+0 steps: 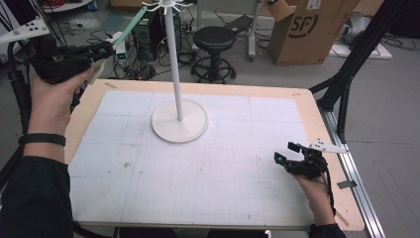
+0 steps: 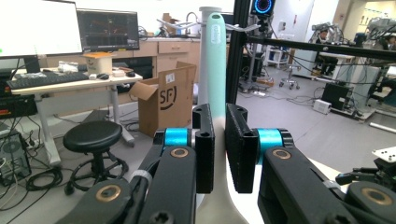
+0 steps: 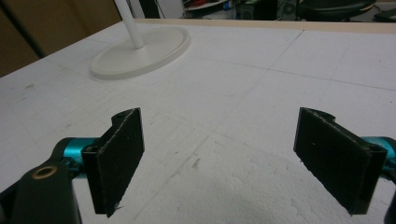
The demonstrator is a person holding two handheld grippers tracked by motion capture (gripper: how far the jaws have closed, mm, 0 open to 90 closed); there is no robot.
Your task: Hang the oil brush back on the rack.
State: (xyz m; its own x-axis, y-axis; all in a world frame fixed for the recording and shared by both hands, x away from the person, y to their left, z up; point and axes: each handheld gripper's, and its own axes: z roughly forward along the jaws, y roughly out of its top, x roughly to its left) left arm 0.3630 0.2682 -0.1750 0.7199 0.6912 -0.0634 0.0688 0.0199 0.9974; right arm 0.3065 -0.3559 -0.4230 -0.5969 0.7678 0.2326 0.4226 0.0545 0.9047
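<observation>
1. Hand-held gripper on the left (image 1: 101, 49), raised above the far-left corner of the counter (image 1: 317, 124), has its jaws clamped on a long mint-green utensil (image 1: 130, 27) — a slim handle that widens to a pale, whitish lower end at the jaws, seen close in the left gripper view (image 2: 216, 60).
2. Angled up and away from the hand, the utensil's free tip reaches toward the hooked crown of the white stand (image 1: 173, 64), whose round base (image 1: 179, 124) sits on the white gridded mat in the far half of the counter.
3. Right hand-held gripper (image 1: 292, 156) rests low near the counter's right edge, jaws wide apart and holding nothing — its own view shows bare mat between the two black pads (image 3: 116, 158).
4. Judged from its look, the utensil is light and fairly stiff, probably plastic or silicone-coated; the smooth surface could slip or pivot in a narrow pinch.
5. Hold looks best where it is now, low on the handle near the broad end, leaving the tip free; whether that tip has a hanging hole is too small to tell.
6. Stand appears top-heavy on a thin pole, so a nudge at the crown might rock it.
</observation>
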